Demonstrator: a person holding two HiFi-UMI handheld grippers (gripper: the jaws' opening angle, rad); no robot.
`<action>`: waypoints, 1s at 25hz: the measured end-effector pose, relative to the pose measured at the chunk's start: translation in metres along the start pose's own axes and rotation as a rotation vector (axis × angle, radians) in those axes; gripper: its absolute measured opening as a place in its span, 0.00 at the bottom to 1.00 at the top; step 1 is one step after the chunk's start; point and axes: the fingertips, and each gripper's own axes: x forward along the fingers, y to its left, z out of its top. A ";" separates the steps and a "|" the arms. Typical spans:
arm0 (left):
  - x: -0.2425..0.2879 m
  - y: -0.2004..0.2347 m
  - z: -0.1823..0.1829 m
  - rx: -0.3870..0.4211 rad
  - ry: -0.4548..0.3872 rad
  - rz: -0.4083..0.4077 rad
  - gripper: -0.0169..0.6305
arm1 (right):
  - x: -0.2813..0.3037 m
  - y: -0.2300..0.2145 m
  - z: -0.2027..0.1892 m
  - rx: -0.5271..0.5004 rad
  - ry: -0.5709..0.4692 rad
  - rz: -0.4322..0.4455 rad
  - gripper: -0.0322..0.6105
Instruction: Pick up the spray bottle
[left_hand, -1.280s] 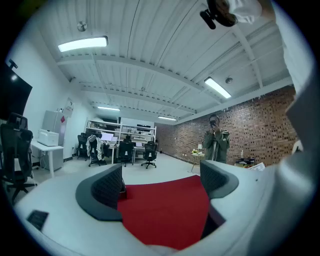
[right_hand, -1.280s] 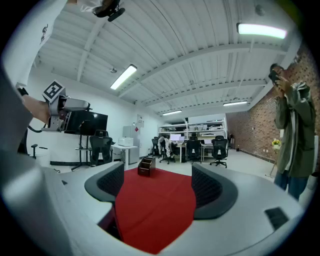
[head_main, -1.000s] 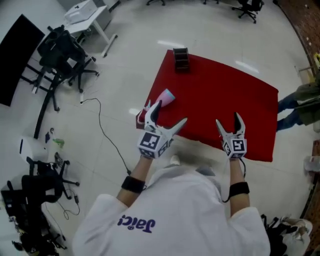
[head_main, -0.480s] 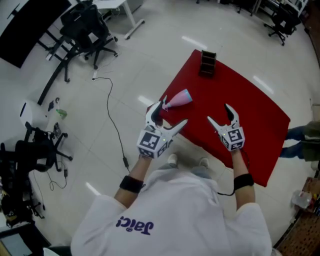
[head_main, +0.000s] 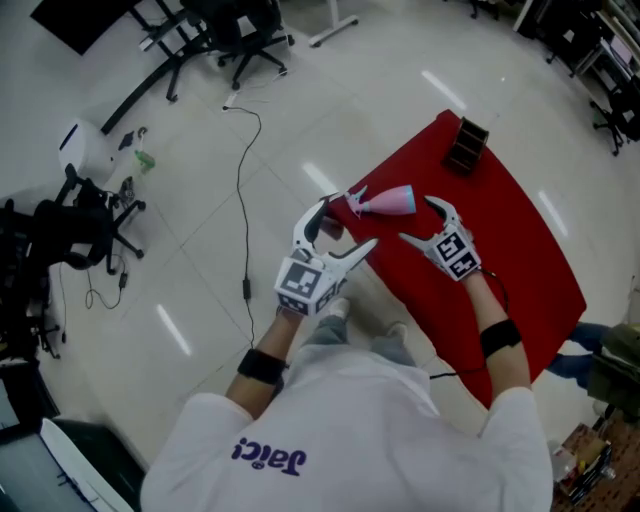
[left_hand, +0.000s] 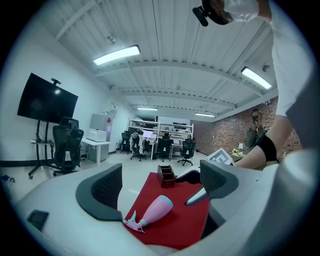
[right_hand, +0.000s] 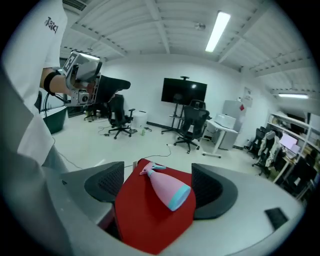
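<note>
You're on approach: the red table (head_main: 520, 250) has open room behind the spray bottle (head_main: 392, 201), which lies on its side by the corner edge, so ease your right gripper (head_main: 418, 220) in, fingers (right_hand: 105, 187) wide apart and empty, then close on the body; left gripper (head_main: 345, 225) hangs open, empty.

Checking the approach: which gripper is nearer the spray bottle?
Right. The right gripper is open beside the base of the spray bottle; the left gripper, also open, is farther off, past the nozzle end.
</note>
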 end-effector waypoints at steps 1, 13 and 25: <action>-0.001 0.004 -0.001 -0.004 0.000 0.015 0.80 | 0.010 0.002 0.001 -0.028 0.022 0.035 0.72; -0.023 0.041 -0.004 -0.018 -0.007 0.145 0.80 | 0.098 0.030 -0.021 -0.496 0.366 0.448 0.72; -0.032 0.067 -0.017 -0.025 -0.003 0.217 0.80 | 0.153 0.042 -0.068 -0.739 0.675 0.731 0.71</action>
